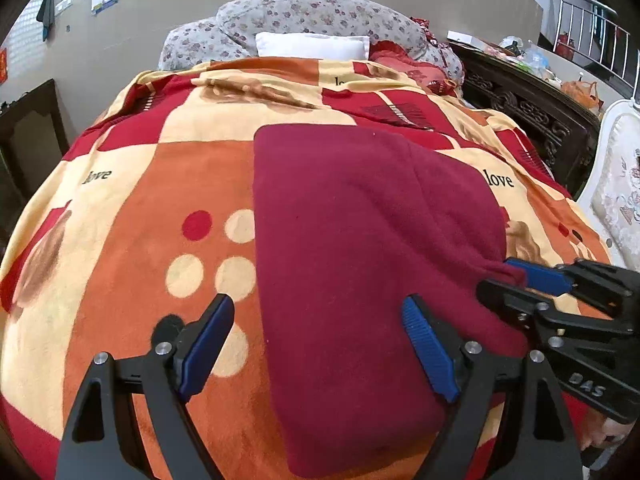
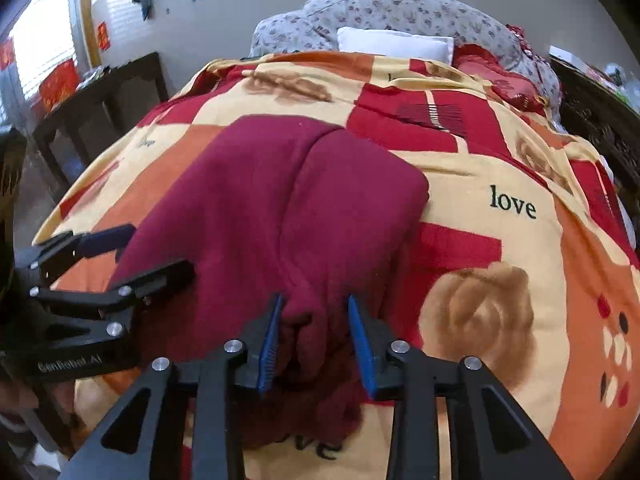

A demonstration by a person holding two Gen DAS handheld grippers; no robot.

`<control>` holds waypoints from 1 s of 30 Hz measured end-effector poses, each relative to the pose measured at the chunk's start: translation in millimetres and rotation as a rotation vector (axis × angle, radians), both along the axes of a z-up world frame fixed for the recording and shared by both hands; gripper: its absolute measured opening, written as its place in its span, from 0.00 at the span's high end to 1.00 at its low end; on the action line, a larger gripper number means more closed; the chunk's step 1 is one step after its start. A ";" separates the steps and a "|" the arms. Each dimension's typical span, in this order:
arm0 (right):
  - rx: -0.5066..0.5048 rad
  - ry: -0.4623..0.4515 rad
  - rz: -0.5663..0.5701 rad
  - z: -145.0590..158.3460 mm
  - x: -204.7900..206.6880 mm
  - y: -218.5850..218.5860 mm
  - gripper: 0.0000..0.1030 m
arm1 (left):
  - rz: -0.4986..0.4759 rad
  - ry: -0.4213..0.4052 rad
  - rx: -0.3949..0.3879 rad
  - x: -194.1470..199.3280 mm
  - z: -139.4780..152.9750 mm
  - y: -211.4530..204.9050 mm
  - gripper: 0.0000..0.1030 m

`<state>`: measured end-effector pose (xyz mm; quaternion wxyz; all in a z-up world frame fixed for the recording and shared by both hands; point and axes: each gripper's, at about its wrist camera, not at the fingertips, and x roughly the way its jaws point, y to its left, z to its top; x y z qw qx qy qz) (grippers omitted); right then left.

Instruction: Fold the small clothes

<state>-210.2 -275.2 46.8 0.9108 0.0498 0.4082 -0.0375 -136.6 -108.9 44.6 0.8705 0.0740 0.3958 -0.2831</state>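
Observation:
A dark red fleece garment (image 1: pixel 360 240) lies partly folded on the patterned bedspread (image 1: pixel 132 200). My left gripper (image 1: pixel 320 344) is open, its fingers straddling the garment's near left edge. My right gripper (image 2: pixel 316 340) has its jaws partly closed around a bunched near corner of the garment (image 2: pixel 280 208). The right gripper also shows in the left wrist view (image 1: pixel 516 276) at the garment's right corner. The left gripper shows in the right wrist view (image 2: pixel 120 256), open over the garment's left edge.
A floral quilt (image 1: pixel 304 24) and white pillow (image 1: pixel 312 46) lie at the bed's head. A dark carved cabinet (image 1: pixel 528 104) and white upholstered chair (image 1: pixel 616 192) stand right of the bed. A dark table (image 2: pixel 100 88) stands left.

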 end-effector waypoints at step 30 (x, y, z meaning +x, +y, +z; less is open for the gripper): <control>0.075 -0.138 -0.175 36.7 -28.7 1.6 0.18 | 0.109 -0.116 -0.055 -14.5 33.4 24.6 0.12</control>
